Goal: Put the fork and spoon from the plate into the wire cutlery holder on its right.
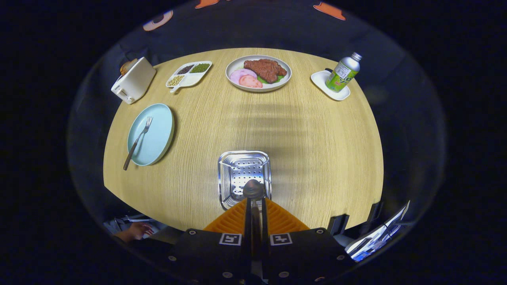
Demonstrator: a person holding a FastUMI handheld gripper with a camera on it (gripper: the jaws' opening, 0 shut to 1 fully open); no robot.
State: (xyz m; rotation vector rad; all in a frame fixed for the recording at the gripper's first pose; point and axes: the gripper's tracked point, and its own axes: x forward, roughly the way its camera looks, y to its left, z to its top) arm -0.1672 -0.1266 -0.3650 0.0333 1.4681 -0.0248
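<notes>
A: Where is the spoon [254, 189]?

B: Between the two fingers of the tongs [255, 206]. The tongs are nearly closed and both fingers press on the handle. The bowl of the spoon sticks out just ahead of the tips, above the near edge of the holder [242, 170].

A: Does the spoon touch the holder?

B: I cannot tell. The bowl overlaps the near rim, but contact is not clear. The handle is mostly hidden between the fingers.

A: And the fork [138, 142]?

B: It lies on the plate [156, 138], to the left of the holder and well apart from it. The tines point away, and the dark handle goes over the near rim of the plate onto the bench [309, 130].

A: What stands further away?

B: At the far side of the bench, a dish of meat [258, 73], a divided tray [189, 73] with grains and a toaster [133, 80] on the left, and a bottle [344, 73] on a small saucer [321, 82] on the right.

A: Something more?

B: A hand [136, 230] shows below the near left edge of the bench, partly cut off.
</notes>
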